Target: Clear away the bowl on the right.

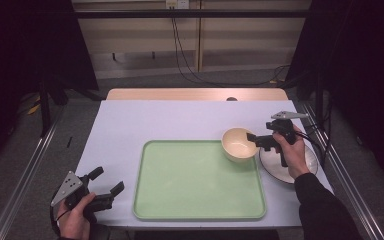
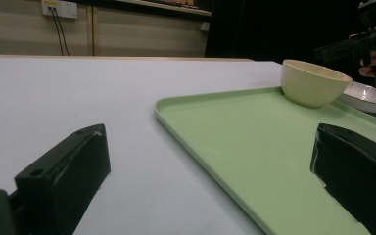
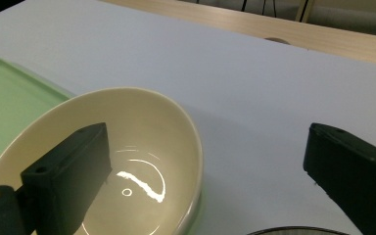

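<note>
We judged that the step in hand was the setting of the cream bowl (image 1: 239,144) onto the green tray (image 1: 195,210): the bowl stood upright at the tray's far right corner, seemingly on the tray's rim there, with a grey plate (image 1: 311,161) just beside it on the white table cover (image 1: 130,125). The right gripper (image 1: 253,138) hung at the bowl's near-right side, its jaws standing wide apart and pressing on nothing; in the right gripper view one jaw hung over the bowl's hollow and the other stood outside the wall, well clear of it, so the bowl was between them but loose. The right hand (image 1: 291,145) held that gripper about level and pointed leftward across the table, above the plate, with the forearm coming in from the lower right. The left gripper (image 1: 105,182) lay low near the table's near left corner, jaws wide and empty, aimed toward the tray. The next move, as we saw it, called for drawing the right gripper up and back without catching the bowl's rim, then perhaps turning to the plate, where a thin edge would need a careful, shallow bite.
</note>
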